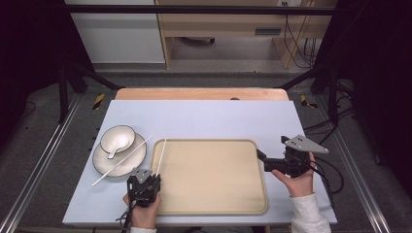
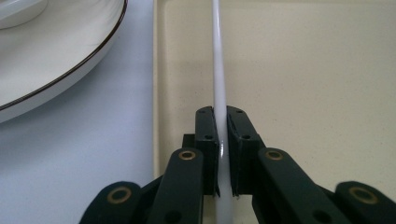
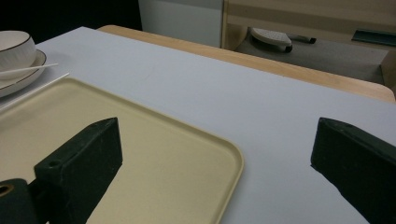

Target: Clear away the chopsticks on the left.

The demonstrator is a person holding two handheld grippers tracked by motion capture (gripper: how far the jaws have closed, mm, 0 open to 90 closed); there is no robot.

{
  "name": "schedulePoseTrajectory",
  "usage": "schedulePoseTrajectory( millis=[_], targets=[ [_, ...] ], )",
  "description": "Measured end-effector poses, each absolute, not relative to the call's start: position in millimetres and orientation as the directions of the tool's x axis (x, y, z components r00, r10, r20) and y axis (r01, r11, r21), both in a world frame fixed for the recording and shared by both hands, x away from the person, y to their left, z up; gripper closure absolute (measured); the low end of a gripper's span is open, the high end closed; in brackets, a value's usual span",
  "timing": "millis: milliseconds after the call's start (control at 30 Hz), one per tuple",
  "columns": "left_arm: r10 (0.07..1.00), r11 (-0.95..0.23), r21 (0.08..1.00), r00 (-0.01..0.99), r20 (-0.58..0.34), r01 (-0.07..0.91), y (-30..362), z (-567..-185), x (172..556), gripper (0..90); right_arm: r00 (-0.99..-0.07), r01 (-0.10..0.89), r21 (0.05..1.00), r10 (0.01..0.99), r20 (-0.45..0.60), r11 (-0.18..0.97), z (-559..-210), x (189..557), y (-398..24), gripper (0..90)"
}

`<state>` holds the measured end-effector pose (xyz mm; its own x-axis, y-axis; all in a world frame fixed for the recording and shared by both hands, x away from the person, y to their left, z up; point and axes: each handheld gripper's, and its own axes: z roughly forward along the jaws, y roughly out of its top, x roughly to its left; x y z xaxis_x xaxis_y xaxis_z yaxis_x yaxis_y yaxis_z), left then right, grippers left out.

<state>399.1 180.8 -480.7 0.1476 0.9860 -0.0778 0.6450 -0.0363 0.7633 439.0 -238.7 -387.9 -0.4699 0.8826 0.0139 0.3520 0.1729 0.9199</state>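
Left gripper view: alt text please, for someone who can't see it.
The left gripper has its black jaws shut on a white chopstick that runs straight ahead over a beige tray. A dark-rimmed white plate sits to the left on the pale blue table.

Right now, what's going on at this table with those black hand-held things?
A person is working with a black two-jaw tool in each hand. The left tool is clamped on a thin white chopstick above the left edge of the wide beige plastic tray. A second white chopstick lies across the dark-rimmed white plate, which carries a small white bowl with a spoon in it. The right tool is open and holds nothing, at the tray's right edge.
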Motion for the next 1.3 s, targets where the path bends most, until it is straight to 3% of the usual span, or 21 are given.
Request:
schedulePoseTrajectory(
  millis=[833,1033,1300],
  targets=[
    [0.985,-0.045,0.761,0.155,-0.074,0.647,180.2,-477.7,401.9,79.4,-0.469,0.354,0.919,0.883,0.012,0.175,-388.0,439.0,-238.7,2.5],
    [0.976,-0.062,0.788,0.203,-0.081,0.612,183.4,-465.4,402.2,73.5,-0.468,0.346,0.922,0.884,0.011,0.172,-386.7,438.1,-240.7,2.5],
    [0.923,-0.138,0.844,0.375,-0.079,0.518,190.3,-442.3,403.4,59.2,-0.465,0.344,0.925,0.885,0.017,0.163,-385.5,437.3,-241.8,2.4]
  ],
)
